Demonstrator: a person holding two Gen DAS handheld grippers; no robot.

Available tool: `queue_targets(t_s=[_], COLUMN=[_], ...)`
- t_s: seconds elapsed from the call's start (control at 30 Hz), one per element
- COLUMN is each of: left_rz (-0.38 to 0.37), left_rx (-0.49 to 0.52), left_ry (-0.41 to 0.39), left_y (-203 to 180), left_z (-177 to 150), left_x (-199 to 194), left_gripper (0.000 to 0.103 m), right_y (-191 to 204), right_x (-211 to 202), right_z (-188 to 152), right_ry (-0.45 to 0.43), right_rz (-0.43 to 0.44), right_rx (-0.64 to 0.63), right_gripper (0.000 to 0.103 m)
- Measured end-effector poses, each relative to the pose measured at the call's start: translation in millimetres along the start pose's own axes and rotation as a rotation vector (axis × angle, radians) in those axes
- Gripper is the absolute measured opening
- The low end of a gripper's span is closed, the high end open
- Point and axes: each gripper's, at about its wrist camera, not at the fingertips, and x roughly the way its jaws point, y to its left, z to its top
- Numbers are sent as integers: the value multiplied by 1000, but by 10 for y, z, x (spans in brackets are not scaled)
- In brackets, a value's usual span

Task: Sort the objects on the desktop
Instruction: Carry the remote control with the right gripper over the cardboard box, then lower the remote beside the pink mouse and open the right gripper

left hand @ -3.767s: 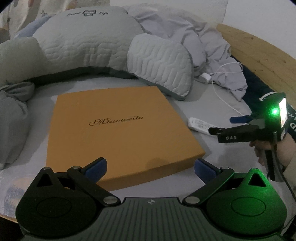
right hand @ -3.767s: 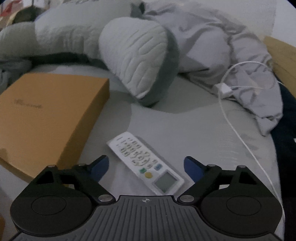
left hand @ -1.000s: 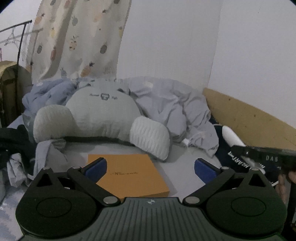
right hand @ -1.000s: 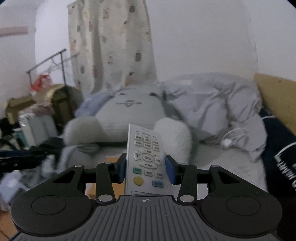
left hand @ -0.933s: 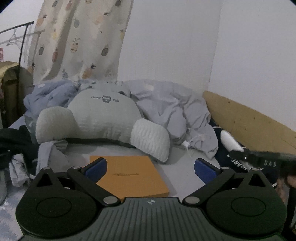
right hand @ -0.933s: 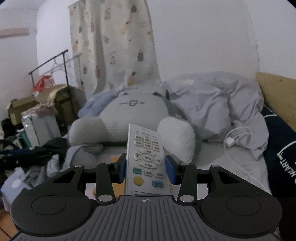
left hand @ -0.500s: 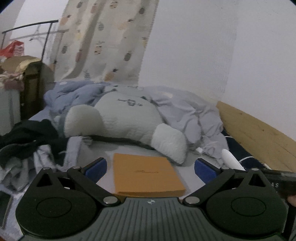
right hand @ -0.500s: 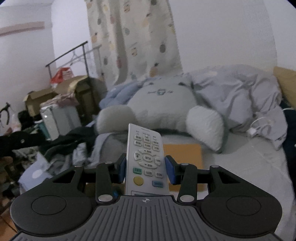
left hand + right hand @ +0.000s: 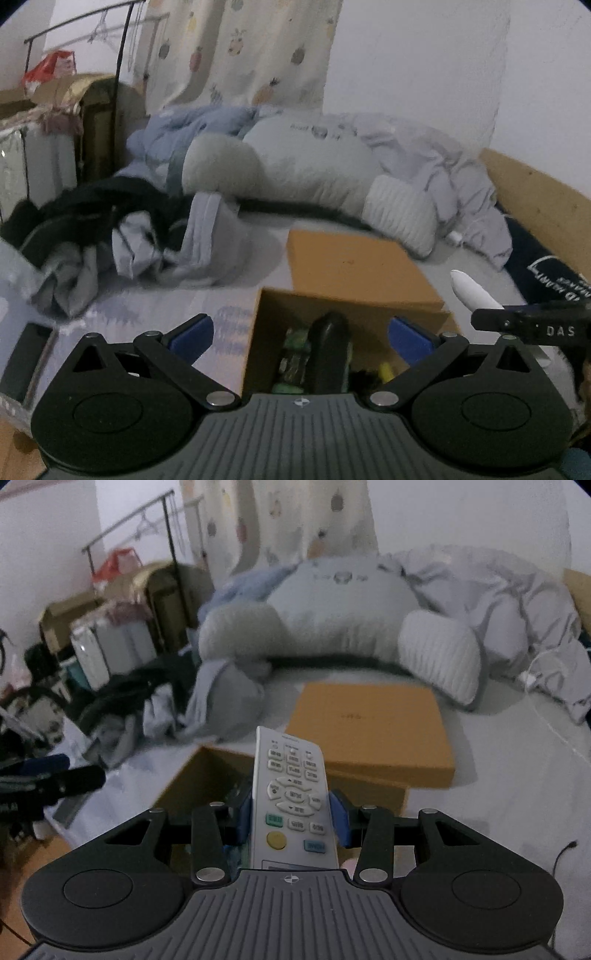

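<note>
My right gripper (image 9: 293, 818) is shut on a white remote control (image 9: 291, 797), held upright above an open cardboard box (image 9: 192, 775). My left gripper (image 9: 301, 332) is open and empty, hovering over the same open box (image 9: 269, 332), which holds a dark object (image 9: 328, 354) and other small items. The remote's white end (image 9: 471, 290) and the right gripper's finger (image 9: 532, 323) show at the right of the left wrist view. A flat orange box (image 9: 369, 723) lies on the bed behind the open box.
A grey armrest pillow (image 9: 332, 624) and rumpled bedding (image 9: 498, 602) lie at the back. Piled clothes (image 9: 110, 229) sit at the left. A white charger cable (image 9: 554, 716) runs along the right. Clutter and a clothes rack (image 9: 110, 620) stand left.
Both grippers have pulled back and turned left; the open cardboard box has come into view beneath them. The right gripper still holds the remote it picked off the bed.
</note>
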Motion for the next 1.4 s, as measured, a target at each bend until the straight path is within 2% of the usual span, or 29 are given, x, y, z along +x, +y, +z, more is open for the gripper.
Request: queue_targets(t_s=[0.1,0.27,0.43,0.6,0.73,0.87,1.4], left_rz=[-10,26,31,26,26,26,27], left_rx=[-19,-13,-21,-40,-44,-48,-41], left_ry=[22,34,73,80,79,88,94], left_y=[89,173,248,310,333,347,322], left_z=[-99,-268,-386,-412,-418,-429,-446], left_x=[82,151,241,271,276,301,284], left_gripper=[103,103,103,103,103,103,103], right_y=[69,161,276,372,443,476,483], right_x=[253,658,1020,1257,1357,1418,1382], right_z=[-111,-336,-523,-629,-666,-686,-636], right_ry=[55,157,247,308,336,355,360], right_rz=[-31,-75,-129,-140,-144,-169,-173], right_rx=[-5,-18,-68,-106,-119,-124,-122], right_gripper=[47,47,47,47,47,39,40])
